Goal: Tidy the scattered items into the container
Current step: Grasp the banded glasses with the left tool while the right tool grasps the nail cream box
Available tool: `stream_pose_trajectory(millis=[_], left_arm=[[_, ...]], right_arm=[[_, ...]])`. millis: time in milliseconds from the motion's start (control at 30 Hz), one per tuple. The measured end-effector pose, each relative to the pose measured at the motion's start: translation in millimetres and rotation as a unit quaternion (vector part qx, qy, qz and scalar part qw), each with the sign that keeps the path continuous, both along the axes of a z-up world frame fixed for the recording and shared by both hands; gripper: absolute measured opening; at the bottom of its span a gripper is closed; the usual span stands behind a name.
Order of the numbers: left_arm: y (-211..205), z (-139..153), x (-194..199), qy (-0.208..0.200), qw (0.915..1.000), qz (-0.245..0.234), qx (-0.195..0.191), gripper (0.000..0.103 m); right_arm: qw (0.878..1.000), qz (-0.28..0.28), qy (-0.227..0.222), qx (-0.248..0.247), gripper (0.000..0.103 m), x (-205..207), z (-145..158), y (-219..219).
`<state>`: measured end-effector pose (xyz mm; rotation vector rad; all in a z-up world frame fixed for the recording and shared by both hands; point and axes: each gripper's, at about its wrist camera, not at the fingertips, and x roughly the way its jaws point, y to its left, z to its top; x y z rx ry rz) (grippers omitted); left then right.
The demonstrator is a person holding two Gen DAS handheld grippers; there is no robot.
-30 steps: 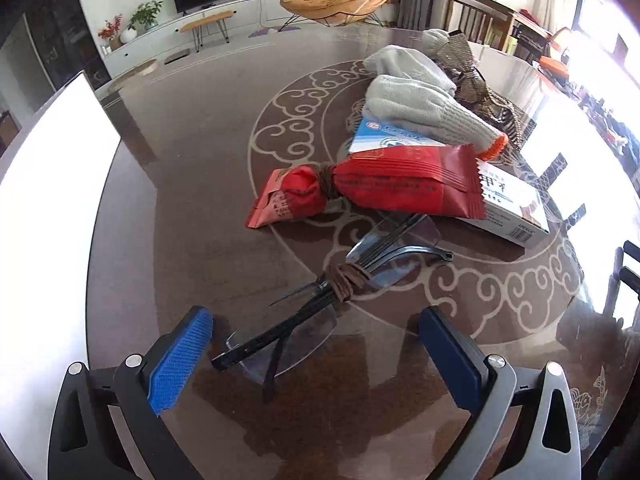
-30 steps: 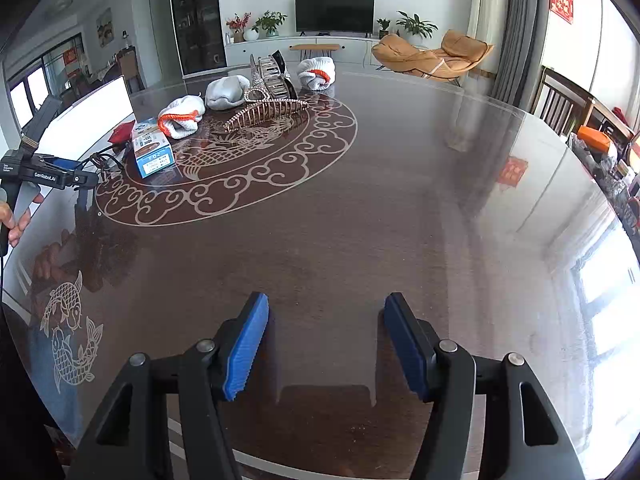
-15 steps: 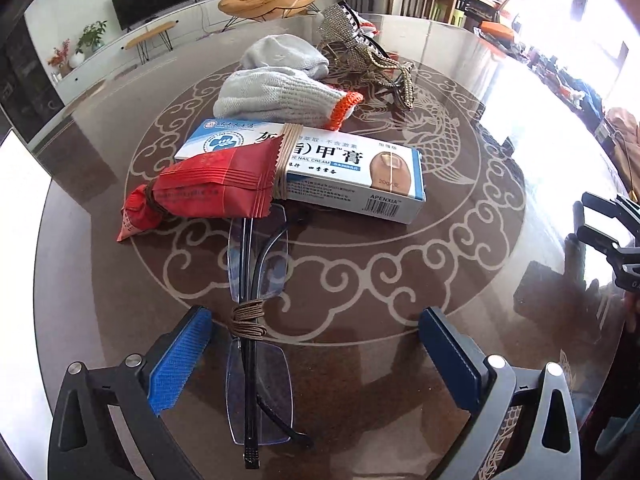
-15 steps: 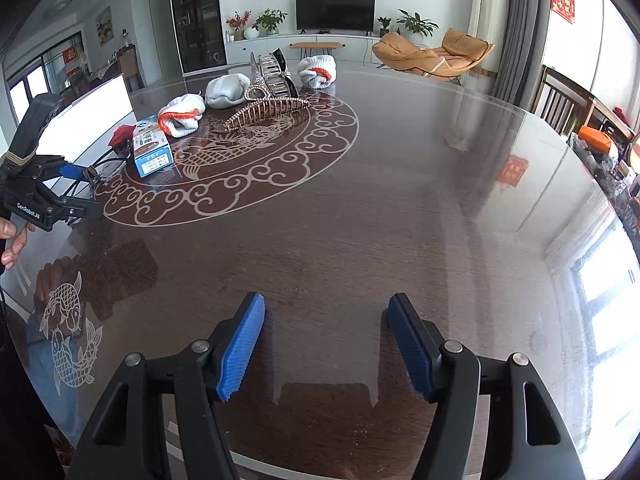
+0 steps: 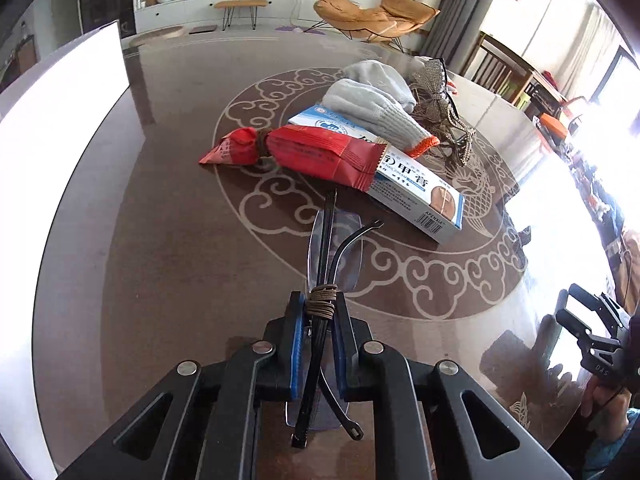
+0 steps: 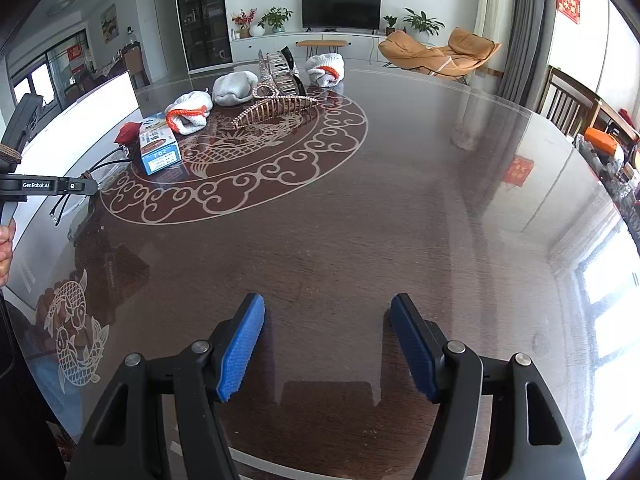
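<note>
My left gripper point(image 5: 318, 320) is shut on a pair of folded rimless glasses point(image 5: 330, 256) bound with a brown band, above the dark round table point(image 5: 160, 240). Beyond lie a red snack packet point(image 5: 312, 154), a blue-and-white cream box point(image 5: 416, 188), grey gloves point(image 5: 372, 100) and a glittery hair claw point(image 5: 436, 108). A white container point(image 5: 52, 112) stands at the left edge. My right gripper point(image 6: 328, 344) is open and empty over bare table. In the right wrist view the left gripper point(image 6: 48, 186) holds the glasses point(image 6: 64, 204) at far left.
In the right wrist view the box point(image 6: 158, 148), gloves point(image 6: 190, 112), a hair claw point(image 6: 276, 106) and another rolled glove point(image 6: 326, 69) sit on the far left part of the table point(image 6: 360, 220). Chairs stand at the right edge.
My left gripper has closed on the glasses, which lay loose between open fingers before. It has swung back left. The right gripper has barely moved.
</note>
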<state>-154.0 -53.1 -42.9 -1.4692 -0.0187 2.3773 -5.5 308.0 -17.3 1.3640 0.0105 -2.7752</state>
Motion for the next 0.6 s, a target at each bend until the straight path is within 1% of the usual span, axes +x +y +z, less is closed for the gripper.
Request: stream_pose_trajectory(millis=[67, 133, 200, 267, 333, 400, 533, 567, 600], left_arm=[[-11, -1, 8, -0.001, 0.9998, 0.019, 0.001, 0.012], [-16, 0, 12, -0.003, 0.9996, 0.028, 0.002, 0.012], [-25, 0, 15, -0.002, 0.9993, 0.038, -0.002, 0.012], [-37, -1, 13, -0.007, 0.9985, 0.052, 0.015, 0.013], [-47, -2, 12, -0.011, 0.9975, 0.06, 0.035, 0.012], [-51, -3, 13, -0.011, 0.9972, 0.063, 0.04, 0.012], [-47, 0, 11, -0.005, 0.9976, 0.062, 0.031, 0.012], [-45, 0, 11, -0.003, 0.9977, 0.062, 0.027, 0.012], [-44, 0, 8, -0.002, 0.9978, 0.063, 0.024, 0.012]], right_arm=[[0.998, 0.064, -0.02, -0.011, 0.068, -21, 2, -24], [0.991, 0.129, -0.031, -0.022, 0.068, -51, 6, -55], [0.984, 0.174, -0.026, -0.02, 0.068, -83, 9, -83], [0.977, 0.209, -0.028, -0.008, 0.068, -116, 7, -109], [0.972, 0.231, -0.031, 0.006, 0.068, -143, 6, -127], [0.969, 0.246, -0.036, 0.006, 0.068, -164, 5, -140], [0.96, 0.276, -0.055, -0.003, 0.068, -190, -1, -167], [0.96, 0.275, -0.049, 0.004, 0.067, -193, -1, -173], [0.962, 0.271, -0.046, 0.01, 0.064, -195, -2, -178]])
